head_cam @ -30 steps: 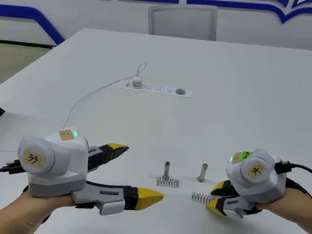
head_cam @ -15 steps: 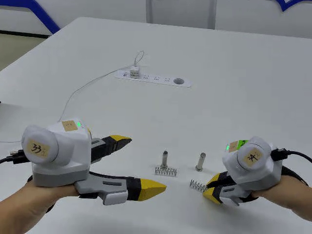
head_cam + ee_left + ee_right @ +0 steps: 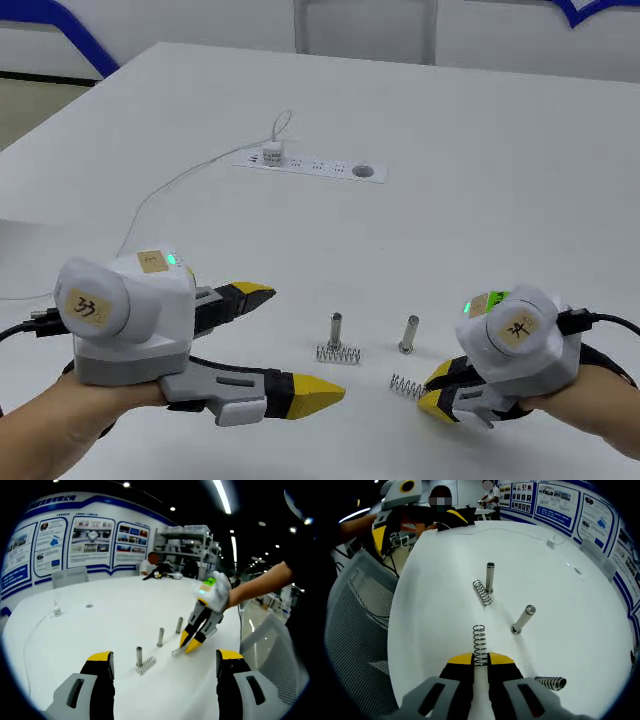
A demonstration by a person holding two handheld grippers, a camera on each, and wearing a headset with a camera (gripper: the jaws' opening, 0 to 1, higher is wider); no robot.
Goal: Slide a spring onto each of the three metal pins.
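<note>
Your right hand-held gripper is clenched on a spring; the coil sticks out forward past the yellow tips, close to the counter. Your left hand-held gripper is released, jaws wide, nothing in them. A second spring lies flat on the counter, touching the base of the left pin. The middle pin stands bare, near your right gripper.
</note>
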